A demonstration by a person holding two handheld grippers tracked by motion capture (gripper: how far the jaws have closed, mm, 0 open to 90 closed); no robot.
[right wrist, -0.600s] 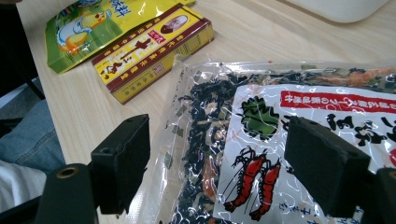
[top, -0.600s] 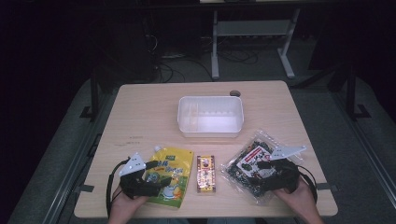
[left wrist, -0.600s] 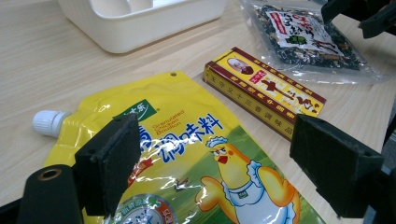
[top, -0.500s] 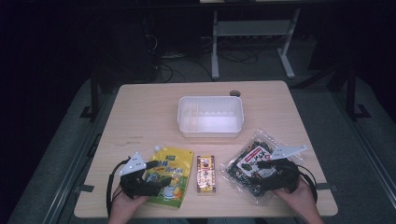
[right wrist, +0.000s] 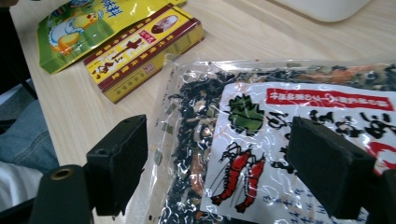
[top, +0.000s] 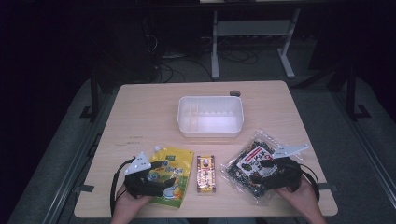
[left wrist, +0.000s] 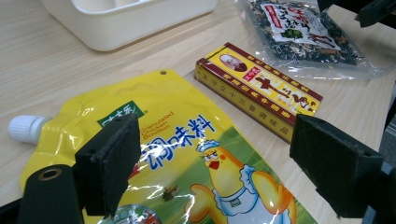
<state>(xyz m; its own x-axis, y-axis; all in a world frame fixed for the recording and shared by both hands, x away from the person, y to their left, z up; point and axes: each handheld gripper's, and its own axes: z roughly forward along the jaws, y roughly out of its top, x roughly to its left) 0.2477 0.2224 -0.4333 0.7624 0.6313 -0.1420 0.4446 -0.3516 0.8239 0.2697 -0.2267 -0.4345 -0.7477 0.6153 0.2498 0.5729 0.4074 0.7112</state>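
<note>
High view, lower frame: left gripper [top: 161,173] over the yellow pouch [top: 175,175] and right gripper [top: 259,170] over the clear packet [top: 250,163], both wide open and empty, apparently poised to grasp.

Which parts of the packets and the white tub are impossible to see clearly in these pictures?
- Yellow pouch: in the high view the left gripper covers its left part; small print too small.
- Clear seaweed bag: the right gripper view's edges cut it off at right and bottom.
- White tub: the left gripper view's top edge cuts it off.
- Red and yellow box: lettering too small in the high view.
</note>
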